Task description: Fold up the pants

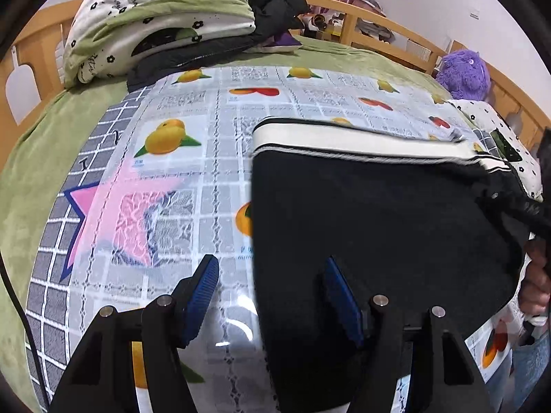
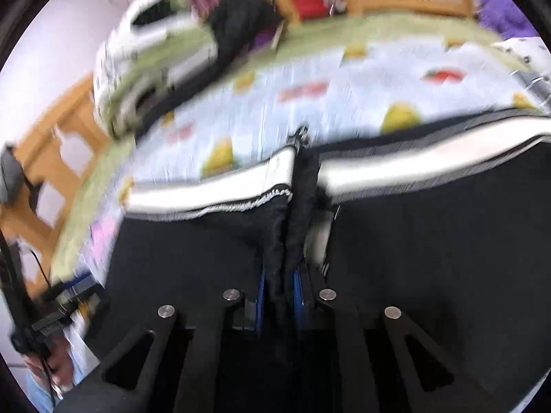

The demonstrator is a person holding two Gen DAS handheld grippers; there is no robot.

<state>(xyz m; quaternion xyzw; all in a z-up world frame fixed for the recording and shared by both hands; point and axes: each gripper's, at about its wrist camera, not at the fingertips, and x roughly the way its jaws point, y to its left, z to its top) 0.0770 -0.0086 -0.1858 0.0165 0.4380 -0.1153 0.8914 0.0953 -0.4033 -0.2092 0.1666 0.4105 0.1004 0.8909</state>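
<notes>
The black pants [image 1: 378,213] with a white side stripe [image 1: 344,137] lie on the fruit-print plastic sheet [image 1: 213,144] on the bed. My left gripper [image 1: 272,268] is open, its blue pads straddling the pants' left edge just above the sheet. My right gripper [image 2: 280,285] is shut on a bunched fold of the black pants [image 2: 292,213] and lifts it; this view is blurred by motion. In the left wrist view the pinched cloth rises at the far right [image 1: 509,199].
A folded green-and-white quilt [image 1: 158,17] and black clothing [image 1: 272,3] sit at the bed's far side. A purple plush toy [image 1: 465,72] is at the far right. A wooden bed rail [image 1: 396,24] runs around. The green bedsheet [image 1: 44,144] shows left.
</notes>
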